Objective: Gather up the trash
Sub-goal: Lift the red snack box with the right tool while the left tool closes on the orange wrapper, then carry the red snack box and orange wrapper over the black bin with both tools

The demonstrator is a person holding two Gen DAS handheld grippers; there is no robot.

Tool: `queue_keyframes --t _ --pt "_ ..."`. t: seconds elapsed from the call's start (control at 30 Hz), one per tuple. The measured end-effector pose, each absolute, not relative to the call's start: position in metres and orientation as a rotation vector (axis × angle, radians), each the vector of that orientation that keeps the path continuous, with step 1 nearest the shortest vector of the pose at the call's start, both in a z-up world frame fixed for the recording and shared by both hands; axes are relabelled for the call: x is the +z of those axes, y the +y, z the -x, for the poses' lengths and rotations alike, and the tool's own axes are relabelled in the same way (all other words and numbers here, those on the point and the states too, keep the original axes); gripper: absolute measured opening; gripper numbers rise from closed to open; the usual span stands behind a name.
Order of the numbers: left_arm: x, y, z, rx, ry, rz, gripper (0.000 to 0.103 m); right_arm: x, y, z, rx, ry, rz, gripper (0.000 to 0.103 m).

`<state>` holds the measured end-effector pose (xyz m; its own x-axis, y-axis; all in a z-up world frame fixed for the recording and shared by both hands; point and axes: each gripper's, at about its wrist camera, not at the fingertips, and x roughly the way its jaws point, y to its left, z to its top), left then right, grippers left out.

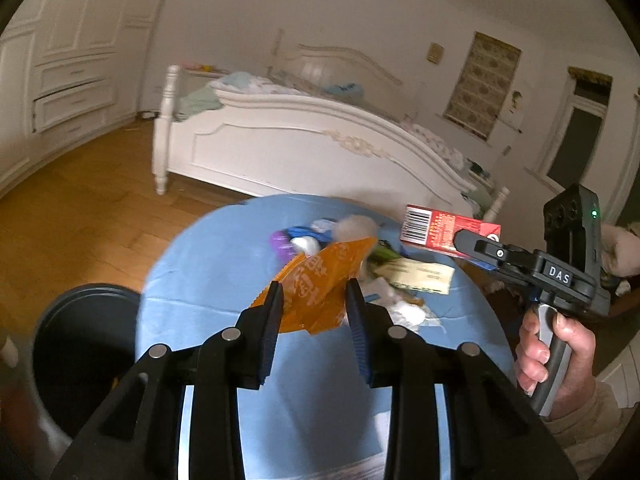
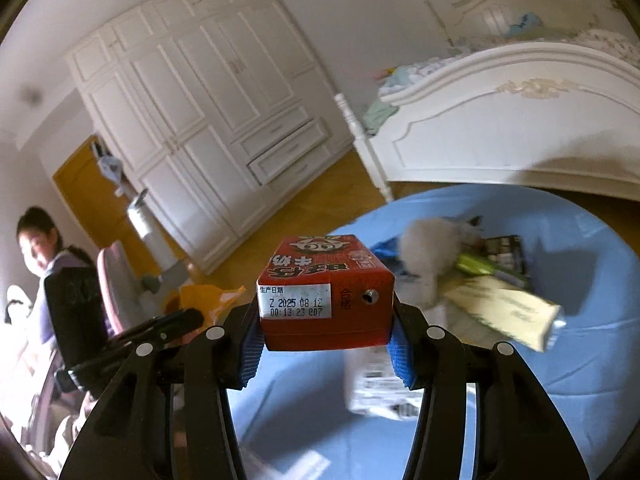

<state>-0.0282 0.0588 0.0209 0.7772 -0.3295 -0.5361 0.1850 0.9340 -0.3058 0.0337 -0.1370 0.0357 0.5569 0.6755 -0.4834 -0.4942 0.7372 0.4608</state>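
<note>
**Both grippers carry trash above the blue table**

In the left wrist view we see our left gripper with its jaws set fairly narrow and clamped on an orange wrapper. The wrapper is crumpled and stands up between the two black fingers, whose ribbed blue pads press on its sides. It hangs clear of the round table with the blue cover, and the pile of remaining trash lies on the cover beyond it. A dark bin stands on the wooden floor just beside the table, at the lower left of that view.

Our right gripper is closed about halfway on a red carton. The carton lies on its side between the blue pads, which squeeze its two side walls, and its end with the printed date label faces the camera. From the left wrist view the same carton is held up in the air over the far right edge of the table, touching nothing but the gripper, and a hand grips the handle of that tool.

On the table we make out a fluffy white ball, a cream packet and a green wrapper, close together. A white bed stands behind the table.
</note>
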Motion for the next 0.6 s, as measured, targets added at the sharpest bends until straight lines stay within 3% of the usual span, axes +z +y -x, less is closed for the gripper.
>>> queue_keyframes --t 0.6 --pt "-0.032 0.221 0.087 0.027 0.619 0.443 0.032 0.017 0.079 -0.024 0.948 0.864 -0.024 0.052"
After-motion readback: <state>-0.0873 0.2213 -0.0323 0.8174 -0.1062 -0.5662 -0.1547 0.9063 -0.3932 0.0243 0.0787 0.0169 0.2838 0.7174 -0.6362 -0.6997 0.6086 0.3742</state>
